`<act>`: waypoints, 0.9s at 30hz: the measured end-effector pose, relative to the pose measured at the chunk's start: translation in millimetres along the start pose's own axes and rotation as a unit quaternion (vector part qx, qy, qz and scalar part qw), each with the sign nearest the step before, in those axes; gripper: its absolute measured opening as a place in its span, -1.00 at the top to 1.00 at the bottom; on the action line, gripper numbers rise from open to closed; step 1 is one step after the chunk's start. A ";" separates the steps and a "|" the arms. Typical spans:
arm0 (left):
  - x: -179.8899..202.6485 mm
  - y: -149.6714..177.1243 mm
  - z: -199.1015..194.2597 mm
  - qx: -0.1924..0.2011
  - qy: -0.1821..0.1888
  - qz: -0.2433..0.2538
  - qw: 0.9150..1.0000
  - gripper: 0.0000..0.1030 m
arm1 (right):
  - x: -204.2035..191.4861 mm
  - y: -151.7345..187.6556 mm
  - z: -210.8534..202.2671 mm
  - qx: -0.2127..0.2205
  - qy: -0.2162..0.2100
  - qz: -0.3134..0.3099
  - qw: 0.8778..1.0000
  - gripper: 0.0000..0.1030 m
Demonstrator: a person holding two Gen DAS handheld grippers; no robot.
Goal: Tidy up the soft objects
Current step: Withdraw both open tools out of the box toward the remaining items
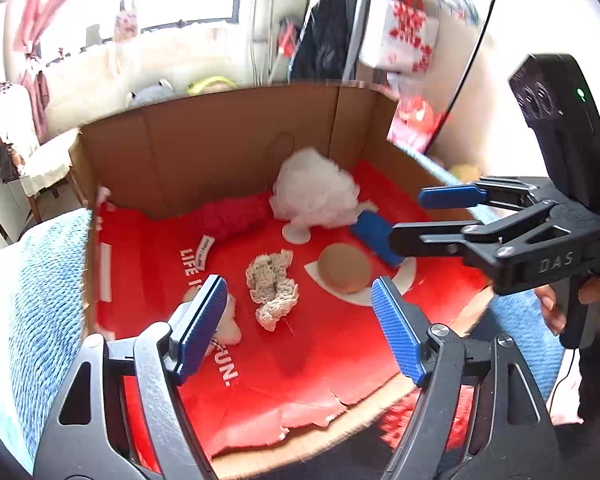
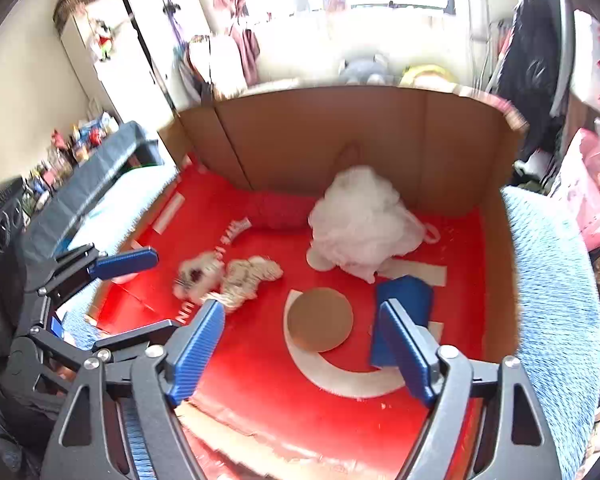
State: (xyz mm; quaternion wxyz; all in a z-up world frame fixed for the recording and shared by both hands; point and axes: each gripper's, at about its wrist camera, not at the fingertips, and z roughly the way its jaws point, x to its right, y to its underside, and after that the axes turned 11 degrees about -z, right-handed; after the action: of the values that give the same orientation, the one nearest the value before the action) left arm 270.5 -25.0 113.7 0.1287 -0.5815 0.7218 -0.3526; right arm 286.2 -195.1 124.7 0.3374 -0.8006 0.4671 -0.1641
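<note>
A cardboard box (image 1: 236, 148) with a red printed floor lies open, and both grippers hang over it. The left gripper (image 1: 300, 328) has its jaws spread wide with nothing between them; in the right wrist view it shows at the left edge (image 2: 140, 300), above the box's near left corner. The right gripper (image 2: 304, 356) is likewise wide open and empty; the left wrist view shows it from the side (image 1: 400, 220), reaching in over the right wall, with the hand (image 1: 580, 300) on its grip.

On the floor, a white puff (image 1: 316, 192) sits against the back wall, with a red cloth (image 1: 232, 216) just beside it on its left. A crocheted cloth (image 1: 274, 288) lies near the middle, and a tan ball (image 1: 344, 268) rests to its right on a white printed crescent.

The right wrist view shows a fluffy white toy (image 2: 198, 276) touching the crocheted cloth's left side; in the left wrist view that toy is mostly hidden behind the left gripper's finger. The right wrist view also shows a blue block (image 2: 404, 312) right of the ball, partly behind the finger; the other view does not show it clearly
</note>
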 end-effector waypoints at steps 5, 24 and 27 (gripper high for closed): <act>3.0 8.3 -38.7 0.052 0.001 -0.021 0.998 -0.65 | -17.1 8.4 -46.6 0.052 0.031 -0.006 0.998 -0.87; 28.8 89.4 -141.5 0.198 -0.035 -0.050 0.978 -0.88 | -96.4 109.3 -148.2 0.186 0.186 -0.032 0.964 -1.00; 30.6 106.6 -143.5 0.197 -0.039 -0.054 0.978 -0.88 | -102.1 128.3 -145.8 0.194 0.203 -0.025 0.959 -1.00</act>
State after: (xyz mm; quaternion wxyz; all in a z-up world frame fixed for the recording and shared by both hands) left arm 96.3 6.1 153.4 0.2500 -0.5960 0.6003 -0.4711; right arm 68.0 -206.9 145.8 0.3803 -0.6806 0.4651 -0.4194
